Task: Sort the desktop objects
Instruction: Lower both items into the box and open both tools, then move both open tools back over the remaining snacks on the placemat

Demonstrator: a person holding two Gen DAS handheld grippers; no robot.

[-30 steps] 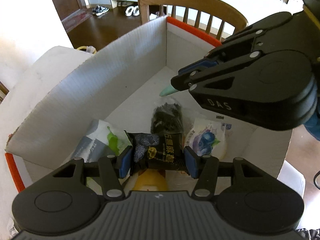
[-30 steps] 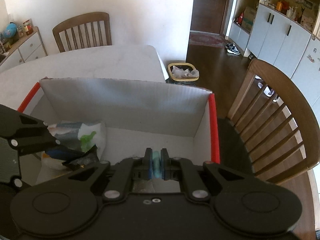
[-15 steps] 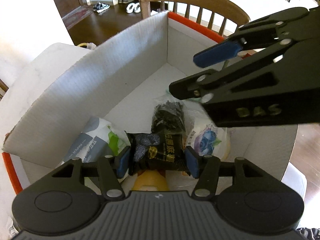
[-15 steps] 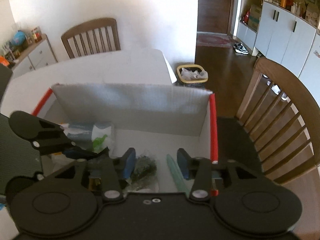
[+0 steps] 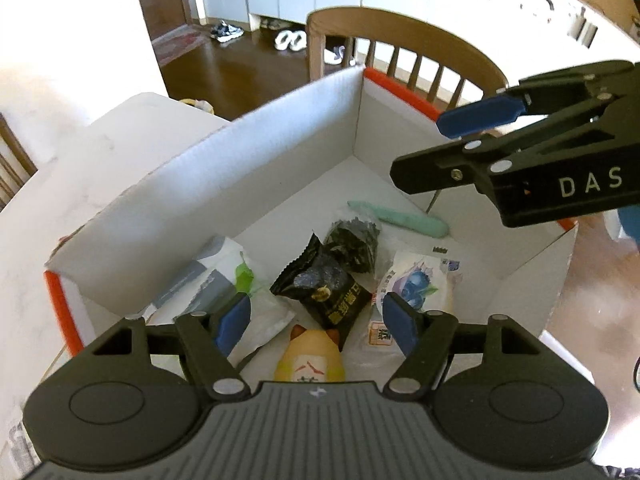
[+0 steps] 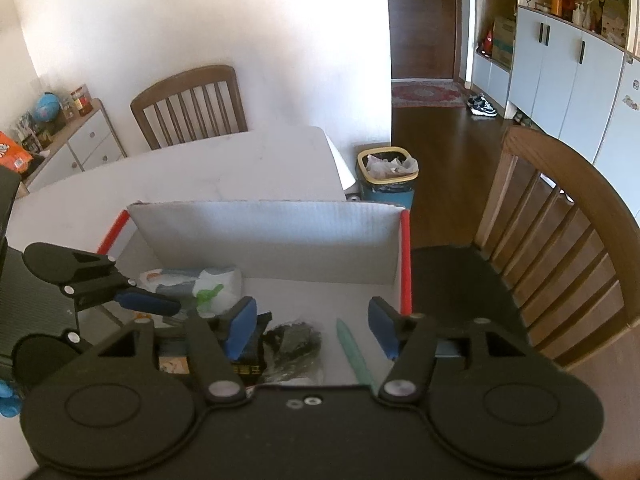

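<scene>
Above the box [image 5: 280, 128], both tongs, left [image 5: 316, 322] and right [image 6: 312, 326], have just been opening and hold nothing.

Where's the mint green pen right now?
The mint green pen lies on the white box's floor near its far right corner, just beyond the clear bag of dark bits, under the right gripper.

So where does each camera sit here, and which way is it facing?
Left wrist: on the left gripper, looking down into the cardboard box; right gripper enters from the right.
Right wrist: on the right gripper, facing across the box toward a trash bin; left gripper enters from the left.
Shared: box, green pen, black snack packet.
</scene>
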